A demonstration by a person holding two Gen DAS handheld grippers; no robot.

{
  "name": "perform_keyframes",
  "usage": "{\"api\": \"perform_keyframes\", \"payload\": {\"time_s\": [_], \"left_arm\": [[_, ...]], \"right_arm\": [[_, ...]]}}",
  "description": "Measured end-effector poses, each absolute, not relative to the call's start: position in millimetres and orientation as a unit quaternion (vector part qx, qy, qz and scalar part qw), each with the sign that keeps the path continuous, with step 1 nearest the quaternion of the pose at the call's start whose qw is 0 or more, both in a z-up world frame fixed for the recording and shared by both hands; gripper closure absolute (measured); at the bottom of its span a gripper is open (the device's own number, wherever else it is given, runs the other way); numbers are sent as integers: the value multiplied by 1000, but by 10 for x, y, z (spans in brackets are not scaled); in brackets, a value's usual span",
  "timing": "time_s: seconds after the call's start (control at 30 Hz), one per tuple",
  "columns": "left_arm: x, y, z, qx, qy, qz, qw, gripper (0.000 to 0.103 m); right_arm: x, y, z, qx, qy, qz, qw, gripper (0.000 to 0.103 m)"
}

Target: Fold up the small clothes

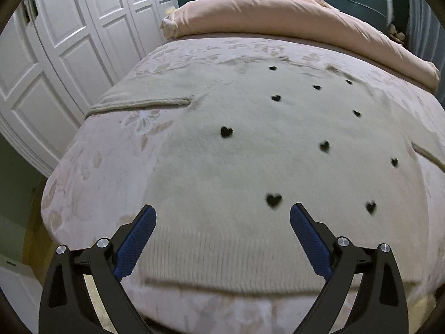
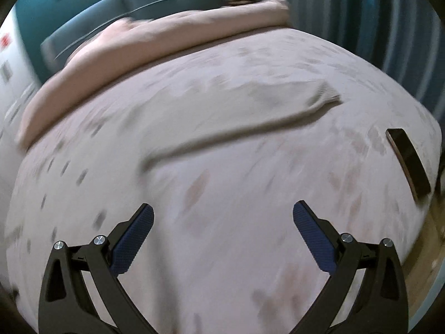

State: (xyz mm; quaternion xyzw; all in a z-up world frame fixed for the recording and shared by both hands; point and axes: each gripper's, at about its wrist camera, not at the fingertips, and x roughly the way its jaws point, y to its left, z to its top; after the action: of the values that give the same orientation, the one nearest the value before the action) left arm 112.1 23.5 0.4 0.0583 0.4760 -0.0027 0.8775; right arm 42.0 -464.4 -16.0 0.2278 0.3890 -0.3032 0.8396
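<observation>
A cream knit sweater (image 1: 250,153) with small black hearts lies spread flat on the bed, its ribbed hem nearest me and one sleeve (image 1: 139,104) stretched out to the left. My left gripper (image 1: 222,217) is open and empty, hovering just above the hem. In the right wrist view, which is blurred by motion, the other sleeve (image 2: 250,111) lies stretched toward the right with its cuff (image 2: 328,94) at the far end. My right gripper (image 2: 222,214) is open and empty over bare bedspread, well short of that sleeve.
The bed has a pale floral bedspread (image 1: 97,167). A pink duvet (image 1: 278,14) is bunched at the head. White wardrobe doors (image 1: 69,41) stand close on the left. A dark phone (image 2: 408,161) lies near the bed's right edge. Curtains (image 2: 375,14) hang at the right.
</observation>
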Motion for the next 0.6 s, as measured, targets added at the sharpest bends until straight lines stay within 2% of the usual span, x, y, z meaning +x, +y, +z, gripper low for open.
{"api": "perform_keyframes", "payload": {"time_s": [0.13,0.33,0.4,0.47,0.5,0.53,0.6], "left_arm": [[1456,307,-50,48,479,12,876,8],[1878,415,-196,19,493,28,870,9],[1970,432,-236,10,494,29,869,9],[2067,437,-263,6,492,30,870,10],[2101,435,-267,5,489,29,872,10],[2129,436,-264,5,486,30,873,10],[2185,427,-259,7,482,27,876,12]], "right_arm": [[605,-5685,-367,306,361,-365,801,6],[822,-6614,-729,376,342,-429,747,21],[931,-6716,-815,378,348,-435,740,33],[1087,-6794,-883,381,355,-428,739,59],[1140,-6807,-879,381,355,-427,739,68],[1260,-6769,-821,384,346,-417,747,89],[1440,-6565,-546,390,298,-377,786,89]]}}
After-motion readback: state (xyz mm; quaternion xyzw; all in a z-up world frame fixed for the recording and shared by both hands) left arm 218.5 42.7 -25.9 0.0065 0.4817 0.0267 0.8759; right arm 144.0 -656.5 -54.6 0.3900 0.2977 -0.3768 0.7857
